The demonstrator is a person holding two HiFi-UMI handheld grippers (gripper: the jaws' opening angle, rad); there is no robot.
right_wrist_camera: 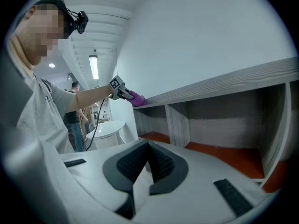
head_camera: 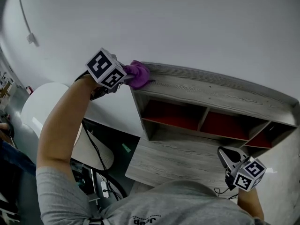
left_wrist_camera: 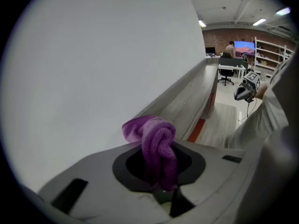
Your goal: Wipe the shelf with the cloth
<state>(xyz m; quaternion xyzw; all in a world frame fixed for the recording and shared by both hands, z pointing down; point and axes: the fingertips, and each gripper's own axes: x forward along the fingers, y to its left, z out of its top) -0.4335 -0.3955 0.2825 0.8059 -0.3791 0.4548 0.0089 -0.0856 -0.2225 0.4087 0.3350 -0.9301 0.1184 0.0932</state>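
Observation:
A purple cloth rests on the left end of the grey wooden shelf's top board, close to the white wall. My left gripper is shut on the cloth, which bunches between its jaws in the left gripper view. In the right gripper view the cloth touches the top board's left corner. My right gripper hangs low at the right in front of the shelf, jaws shut with nothing between them.
The shelf has red-floored compartments under the top board and a lower grey board. A round white table stands at the left, with cables below. The white wall runs right behind the shelf.

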